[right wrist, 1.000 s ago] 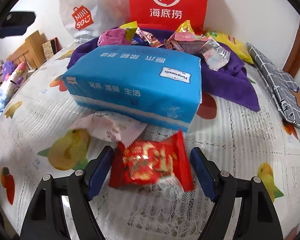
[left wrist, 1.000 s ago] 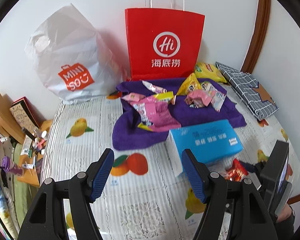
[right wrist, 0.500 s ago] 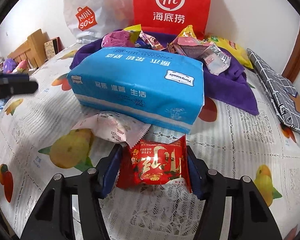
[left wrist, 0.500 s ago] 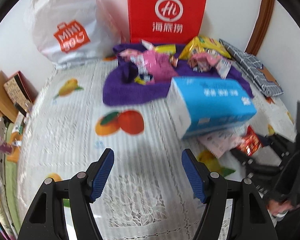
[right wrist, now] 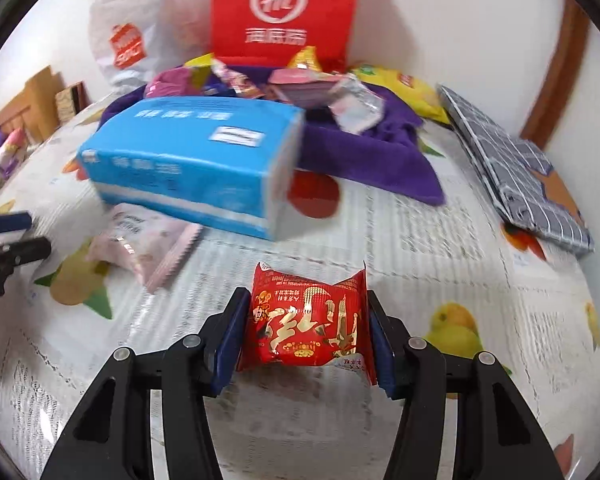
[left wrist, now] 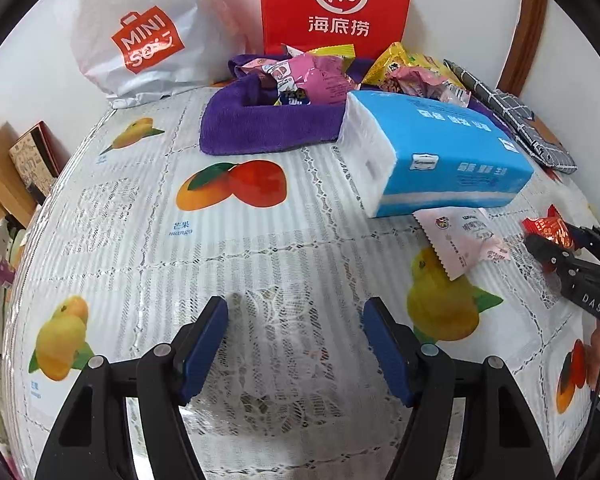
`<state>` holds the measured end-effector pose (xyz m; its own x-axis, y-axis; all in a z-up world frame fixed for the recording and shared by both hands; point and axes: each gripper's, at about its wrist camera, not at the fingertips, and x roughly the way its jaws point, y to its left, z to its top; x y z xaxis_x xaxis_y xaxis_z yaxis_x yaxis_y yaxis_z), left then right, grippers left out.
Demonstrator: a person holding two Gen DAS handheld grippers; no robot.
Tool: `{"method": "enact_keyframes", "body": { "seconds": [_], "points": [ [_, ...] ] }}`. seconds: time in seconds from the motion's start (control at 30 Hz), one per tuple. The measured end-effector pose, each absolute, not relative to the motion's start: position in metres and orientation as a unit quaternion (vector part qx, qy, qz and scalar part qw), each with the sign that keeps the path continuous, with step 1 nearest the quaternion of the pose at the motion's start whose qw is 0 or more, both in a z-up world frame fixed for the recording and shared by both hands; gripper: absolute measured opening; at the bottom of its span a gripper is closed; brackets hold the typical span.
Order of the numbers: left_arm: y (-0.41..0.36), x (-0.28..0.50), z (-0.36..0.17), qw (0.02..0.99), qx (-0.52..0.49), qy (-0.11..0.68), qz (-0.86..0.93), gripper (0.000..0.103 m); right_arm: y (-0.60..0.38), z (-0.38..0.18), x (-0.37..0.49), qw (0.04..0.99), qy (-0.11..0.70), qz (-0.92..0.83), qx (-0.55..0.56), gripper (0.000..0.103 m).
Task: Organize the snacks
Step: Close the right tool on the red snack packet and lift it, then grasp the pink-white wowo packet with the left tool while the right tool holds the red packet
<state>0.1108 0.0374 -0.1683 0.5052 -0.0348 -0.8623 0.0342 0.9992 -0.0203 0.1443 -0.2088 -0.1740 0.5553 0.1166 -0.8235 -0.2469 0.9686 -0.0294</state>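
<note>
White lace tablecloth with fruit prints [left wrist: 148, 240] seen spread over table. Red paper bag with white logo [left wrist: 336, 4] and white plastic shopping bag [left wrist: 140, 36] stood against wall. Purple towel [left wrist: 260, 128] piled with mixed snack packets [left wrist: 320, 80]. Blue tissue pack [left wrist: 440, 160] lay beside towel; pale pink snack sachet [left wrist: 460, 240] partly tucked under it. Left gripper [left wrist: 296, 344] held open above bare cloth, jaws just widened, nothing between. Right gripper [right wrist: 306, 336] jaws just closed, pads pressed on red foil snack packet [right wrist: 308, 320], lifted clear of cloth.
</note>
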Motion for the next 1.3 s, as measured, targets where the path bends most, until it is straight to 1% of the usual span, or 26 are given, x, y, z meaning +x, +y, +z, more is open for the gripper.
{"method": "enact_keyframes", "body": {
  "seconds": [0.07,0.13,0.3,0.5,0.73,0.87,1.03,1.1,1.17,1.2,1.23,1.27,1.3],
  "points": [
    [0.035,0.112,-0.169,0.864,-0.003,0.503,-0.021,0.086,-0.214,-0.175,0.147,0.877,0.465,0.11,-0.054,0.055],
    [0.031,0.114,-0.17,0.86,-0.002,0.51,-0.019,0.09,-0.215,-0.176,0.147,0.876,0.466,0.109,-0.051,0.055],
    [0.023,0.115,-0.169,0.862,-0.023,0.505,-0.039,0.09,-0.215,-0.177,0.148,0.876,0.467,0.111,-0.045,0.055],
    [-0.006,0.125,-0.166,0.856,-0.039,0.509,-0.078,0.089,-0.218,-0.177,0.147,0.877,0.466,0.112,-0.046,0.054],
    [-0.035,0.141,-0.165,0.852,-0.078,0.507,-0.103,0.089,-0.251,-0.176,0.144,0.883,0.461,0.062,-0.059,0.054],
    [-0.058,0.148,-0.167,0.854,-0.064,0.508,-0.092,0.09,-0.268,-0.178,0.146,0.88,0.469,0.068,-0.022,0.054],
    [-0.081,0.155,-0.172,0.862,-0.038,0.505,-0.04,0.09,-0.267,-0.178,0.145,0.881,0.468,0.063,-0.032,0.054],
    [-0.089,0.157,-0.175,0.862,-0.012,0.506,-0.022,0.089,-0.269,-0.179,0.146,0.88,0.47,0.066,-0.024,0.055],
    [-0.094,0.156,-0.176,0.867,0.011,0.499,-0.012,0.082,-0.269,-0.179,0.146,0.88,0.47,0.066,-0.024,0.055],
    [-0.093,0.155,-0.174,0.868,0.01,0.496,-0.014,0.073,-0.269,-0.179,0.146,0.88,0.47,0.066,-0.024,0.055],
    [-0.09,0.153,-0.173,0.87,0.01,0.493,-0.013,0.061,-0.27,-0.179,0.146,0.88,0.469,0.065,-0.025,0.055],
    [-0.086,0.152,-0.171,0.871,0.009,0.491,-0.014,0.054,-0.269,-0.179,0.146,0.88,0.469,0.065,-0.026,0.055],
    [-0.08,0.15,-0.171,0.872,0.003,0.489,-0.019,0.051,-0.269,-0.179,0.146,0.88,0.469,0.064,-0.027,0.055]
  ]
}}
